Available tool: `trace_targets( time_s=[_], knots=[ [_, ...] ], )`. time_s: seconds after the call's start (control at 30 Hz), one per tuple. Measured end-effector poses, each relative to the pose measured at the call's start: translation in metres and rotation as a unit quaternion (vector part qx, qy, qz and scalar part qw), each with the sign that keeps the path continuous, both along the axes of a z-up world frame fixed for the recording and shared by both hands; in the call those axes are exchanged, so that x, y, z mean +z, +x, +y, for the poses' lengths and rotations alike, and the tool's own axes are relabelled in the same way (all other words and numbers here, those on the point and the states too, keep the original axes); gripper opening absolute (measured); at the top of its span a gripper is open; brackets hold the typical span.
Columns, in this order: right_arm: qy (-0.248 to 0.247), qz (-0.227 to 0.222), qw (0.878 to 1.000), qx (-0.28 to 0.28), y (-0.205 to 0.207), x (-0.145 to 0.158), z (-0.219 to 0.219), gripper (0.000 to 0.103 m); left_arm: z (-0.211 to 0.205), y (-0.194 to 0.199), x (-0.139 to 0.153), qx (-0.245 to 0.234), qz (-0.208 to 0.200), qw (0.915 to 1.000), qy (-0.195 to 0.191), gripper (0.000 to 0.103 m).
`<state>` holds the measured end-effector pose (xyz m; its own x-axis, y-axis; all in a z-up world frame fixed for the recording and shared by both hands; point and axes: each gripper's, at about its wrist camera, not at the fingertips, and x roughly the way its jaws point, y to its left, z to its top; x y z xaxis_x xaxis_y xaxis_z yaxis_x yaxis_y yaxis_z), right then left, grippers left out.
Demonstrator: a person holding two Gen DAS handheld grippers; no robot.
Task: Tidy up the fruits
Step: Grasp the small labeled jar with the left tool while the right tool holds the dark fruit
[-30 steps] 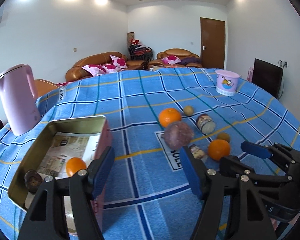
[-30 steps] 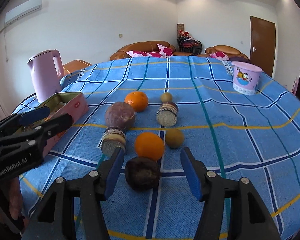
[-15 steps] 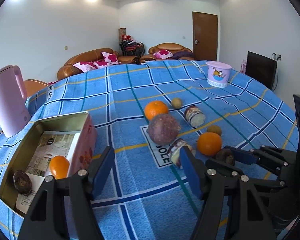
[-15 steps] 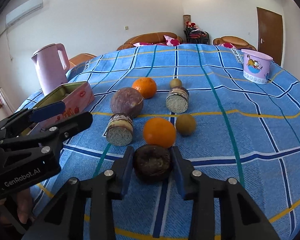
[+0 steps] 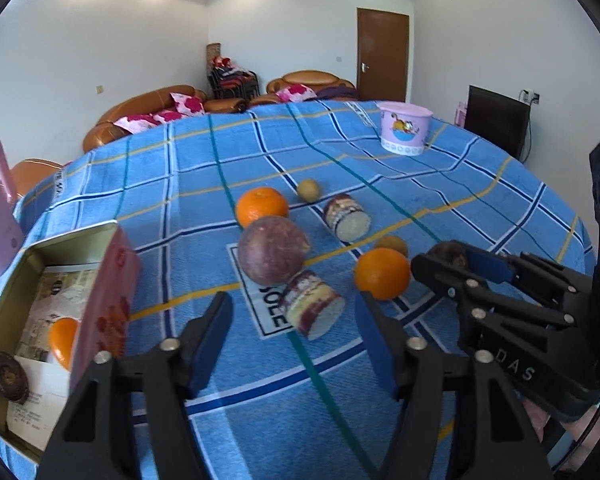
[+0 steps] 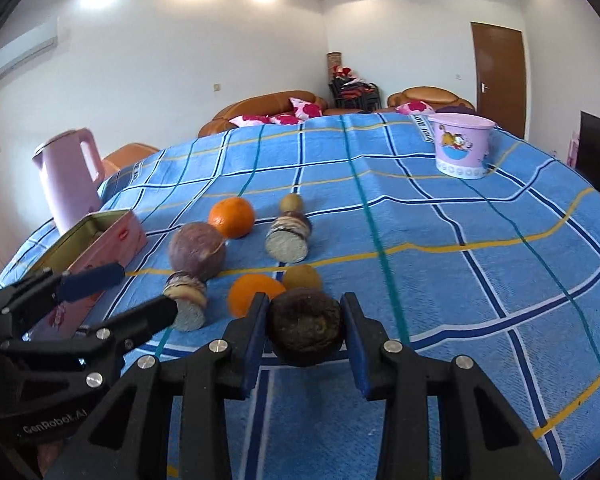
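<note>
Right wrist: right tool [image 6: 305, 334] clamps dark wrinkled fruit [image 6: 305, 330]; left tool [image 5: 294, 344] closing, empty; bare blue-checked worktop [image 6: 480, 280] rightward.

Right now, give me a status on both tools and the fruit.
Right tool shut on dark brown fruit. Left tool closing, nothing gripped, cut purple roll ahead. Pink tin unobstructed.

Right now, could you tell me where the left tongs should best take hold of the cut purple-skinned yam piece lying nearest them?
Grip the purple-skinned yam piece across its round middle, coming from the near side and above. It lies on its side, cut face toward the camera, so the closing left tongs should clamp the curved skin, not the flat ends.
</note>
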<state>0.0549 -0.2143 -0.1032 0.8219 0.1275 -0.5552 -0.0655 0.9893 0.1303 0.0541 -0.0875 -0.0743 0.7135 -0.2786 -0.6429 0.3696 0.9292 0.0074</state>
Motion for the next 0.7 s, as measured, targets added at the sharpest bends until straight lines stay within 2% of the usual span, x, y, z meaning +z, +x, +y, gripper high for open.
trace_targets(
  time_s=[0.2,0.37,0.53,0.57,0.7],
  knots=[
    [0.0,-0.007,1.0,-0.005,-0.0005,0.0008,-0.0018,0.039,-0.008,0.0097,-0.0076,-0.021,0.033,0.9993,0.001,0.038],
    [0.014,-0.004,1.0,0.001,0.0007,-0.0003,-0.0051,0.039,-0.0051,0.0105,-0.0088,-0.024,0.042,0.9988,-0.012,0.035],
    [0.015,-0.015,1.0,0.005,-0.0029,0.0005,-0.0039,0.039,-0.004,0.0061,-0.0072,-0.023,0.027,0.9993,-0.012,0.031],
    [0.016,-0.016,1.0,0.005,-0.0034,0.0006,-0.004,0.039,-0.0038,0.0053,-0.0068,-0.022,0.025,0.9994,-0.013,0.027],
    [0.015,-0.019,1.0,0.007,-0.0037,0.0006,-0.004,0.039,-0.0026,0.0035,-0.0055,-0.023,0.017,0.9995,-0.015,0.026]
  ],
)
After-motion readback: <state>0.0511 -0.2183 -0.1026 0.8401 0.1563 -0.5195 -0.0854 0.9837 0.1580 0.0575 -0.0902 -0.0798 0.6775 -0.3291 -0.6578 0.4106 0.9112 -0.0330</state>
